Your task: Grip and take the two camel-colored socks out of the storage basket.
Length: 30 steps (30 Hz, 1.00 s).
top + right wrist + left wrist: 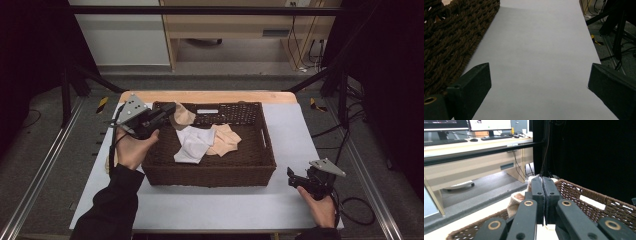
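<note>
A dark brown woven basket [210, 172] sits in the middle of a white table [290, 130], seen from above. Inside it lie a white cloth [194, 145] and a peach cloth [226, 140], touching one another. At the basket's upper left corner, the left gripper [167, 109] has its jaws pressed together on a beige cloth [183, 117], which hangs over the basket's interior. In the left gripper view, that cloth [515, 201] bulges out to the left of the closed jaws. At the lower right of the high view, the right gripper [291, 176] rests on the table just beside the basket, its jaws spread wide and holding nothing.
</note>
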Each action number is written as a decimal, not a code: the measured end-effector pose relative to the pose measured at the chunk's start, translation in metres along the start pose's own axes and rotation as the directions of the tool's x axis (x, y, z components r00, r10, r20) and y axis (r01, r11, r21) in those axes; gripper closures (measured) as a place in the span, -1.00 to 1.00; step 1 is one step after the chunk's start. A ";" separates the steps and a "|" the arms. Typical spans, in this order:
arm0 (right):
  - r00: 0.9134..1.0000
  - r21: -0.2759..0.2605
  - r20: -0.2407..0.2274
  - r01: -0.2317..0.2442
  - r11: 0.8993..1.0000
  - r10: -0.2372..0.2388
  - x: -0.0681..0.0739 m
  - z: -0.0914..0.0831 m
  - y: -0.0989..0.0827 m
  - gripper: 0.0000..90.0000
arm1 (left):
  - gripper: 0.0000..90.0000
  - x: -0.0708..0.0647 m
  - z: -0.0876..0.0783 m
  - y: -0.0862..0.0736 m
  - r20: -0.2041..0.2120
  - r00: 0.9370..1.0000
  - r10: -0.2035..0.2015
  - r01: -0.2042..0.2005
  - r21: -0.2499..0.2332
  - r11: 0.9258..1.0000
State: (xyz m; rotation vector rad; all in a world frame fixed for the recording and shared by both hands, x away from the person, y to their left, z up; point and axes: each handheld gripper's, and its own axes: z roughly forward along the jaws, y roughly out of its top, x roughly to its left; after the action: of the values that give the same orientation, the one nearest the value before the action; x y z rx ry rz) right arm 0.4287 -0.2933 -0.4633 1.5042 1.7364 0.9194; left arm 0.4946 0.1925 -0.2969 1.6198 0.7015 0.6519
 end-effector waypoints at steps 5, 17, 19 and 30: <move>1.000 0.003 0.000 -0.003 1.000 0.003 0.000 0.000 0.000 -0.89 | 0.96 0.009 -0.018 0.008 -0.026 1.000 0.000 0.000 -0.016 1.000; 1.000 0.003 0.004 -0.001 1.000 0.001 0.000 0.000 0.000 -0.89 | 0.96 0.043 -0.065 0.014 -0.127 0.992 -0.025 0.018 -0.053 0.998; 1.000 0.004 0.003 -0.003 1.000 0.003 0.001 0.000 0.000 -0.89 | 0.96 0.047 -0.072 0.013 -0.144 0.989 -0.033 0.025 -0.060 0.998; 1.000 0.004 0.005 -0.004 1.000 0.004 0.001 0.000 0.000 -0.89 | 0.96 0.071 -0.106 -0.005 -0.214 0.974 -0.070 0.058 -0.061 0.996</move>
State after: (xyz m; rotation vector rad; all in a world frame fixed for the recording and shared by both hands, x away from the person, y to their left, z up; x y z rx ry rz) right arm 0.4284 -0.2926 -0.4630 1.5115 1.7336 0.9134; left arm 0.4620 0.3154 -0.2831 1.4830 0.8833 0.8008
